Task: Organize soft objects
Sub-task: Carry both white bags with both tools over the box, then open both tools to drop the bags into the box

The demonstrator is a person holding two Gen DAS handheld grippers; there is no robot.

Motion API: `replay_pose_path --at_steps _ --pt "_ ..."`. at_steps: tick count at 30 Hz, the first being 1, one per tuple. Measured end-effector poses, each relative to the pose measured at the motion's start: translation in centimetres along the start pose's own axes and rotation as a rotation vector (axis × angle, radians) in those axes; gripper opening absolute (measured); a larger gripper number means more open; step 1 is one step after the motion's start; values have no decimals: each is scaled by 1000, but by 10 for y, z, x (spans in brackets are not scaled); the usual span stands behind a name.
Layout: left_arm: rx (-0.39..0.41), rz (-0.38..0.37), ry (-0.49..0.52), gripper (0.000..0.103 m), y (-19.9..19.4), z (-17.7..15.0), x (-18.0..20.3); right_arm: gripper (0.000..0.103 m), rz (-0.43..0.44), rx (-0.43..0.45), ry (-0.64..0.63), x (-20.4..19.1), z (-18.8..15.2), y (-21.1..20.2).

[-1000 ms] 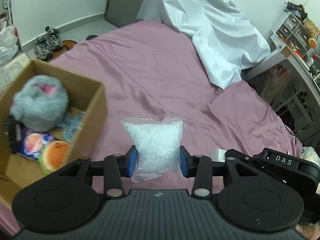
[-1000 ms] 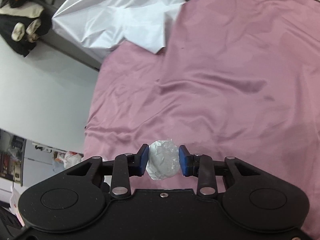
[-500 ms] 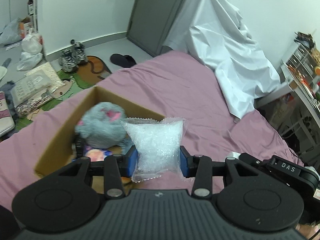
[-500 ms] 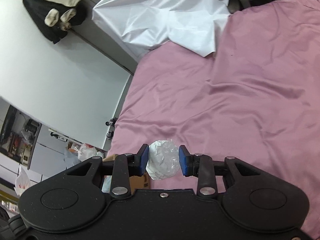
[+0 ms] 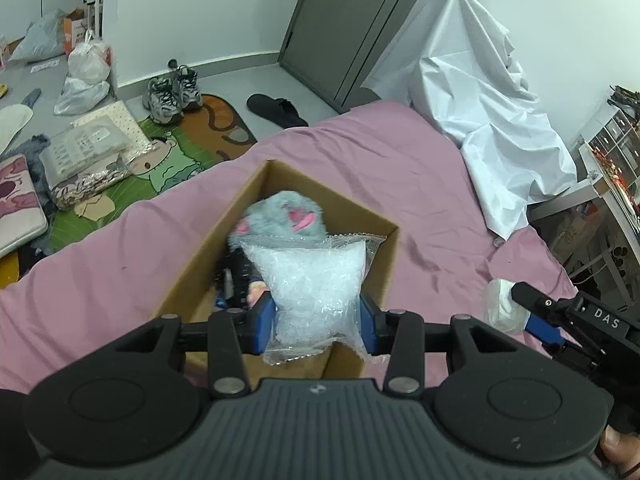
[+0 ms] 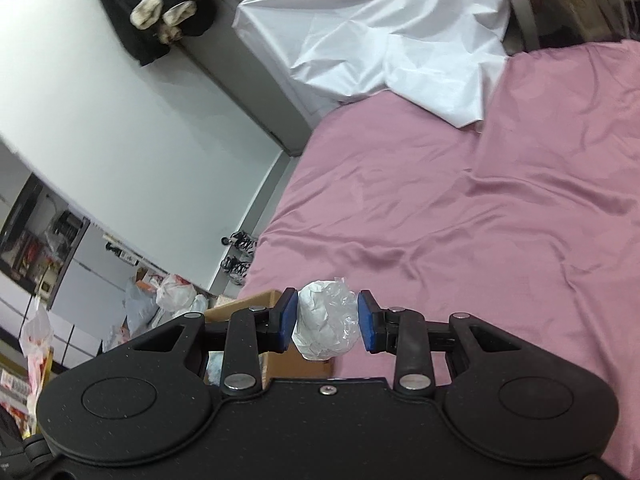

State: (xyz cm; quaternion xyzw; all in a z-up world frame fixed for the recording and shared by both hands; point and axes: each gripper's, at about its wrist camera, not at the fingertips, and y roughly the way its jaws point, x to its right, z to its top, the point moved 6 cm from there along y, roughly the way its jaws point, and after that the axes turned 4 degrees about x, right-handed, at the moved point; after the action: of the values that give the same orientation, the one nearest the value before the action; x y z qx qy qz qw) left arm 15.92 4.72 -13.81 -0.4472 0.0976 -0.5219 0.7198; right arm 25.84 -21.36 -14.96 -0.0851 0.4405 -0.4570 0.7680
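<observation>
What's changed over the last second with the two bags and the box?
The left tool has carried the clear bag of filling sideways until it hangs over the open cardboard box, in front of the grey plush toy. The right tool has followed with the crumpled white bag, so the box corner now shows in its view. Both grips are unchanged; nothing has been released.

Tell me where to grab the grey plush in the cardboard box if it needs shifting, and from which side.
Take the grey plush across its rounded fluffy top, coming straight down from above. It sits deep at the far end of the cardboard box, whose walls block any sideways approach, and only its upper dome shows. The left gripper is shut on the bubble-wrap bag, so release that first.
</observation>
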Motion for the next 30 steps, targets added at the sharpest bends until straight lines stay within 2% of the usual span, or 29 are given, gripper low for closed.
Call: replay_pose_path --at_steps 9,15,20,22,27,30 --pt "-36 12 -30 43 4 4 -34 32 38 -31 -90 -44 -19 10" --pt "-88 17 -26 43 16 3 -44 32 62 -73 -148 -70 -34 22" --pt "-130 26 -34 51 24 4 -55 32 84 -141 -188 -84 -48 34" --pt "-132 33 -38 56 25 6 -59 32 84 -159 -200 -89 -54 36" --pt "-119 34 -31 59 23 11 -60 33 107 -201 -219 -96 -64 38" --pt "-111 39 -17 63 22 12 -59 39 137 -249 -234 -102 -72 39"
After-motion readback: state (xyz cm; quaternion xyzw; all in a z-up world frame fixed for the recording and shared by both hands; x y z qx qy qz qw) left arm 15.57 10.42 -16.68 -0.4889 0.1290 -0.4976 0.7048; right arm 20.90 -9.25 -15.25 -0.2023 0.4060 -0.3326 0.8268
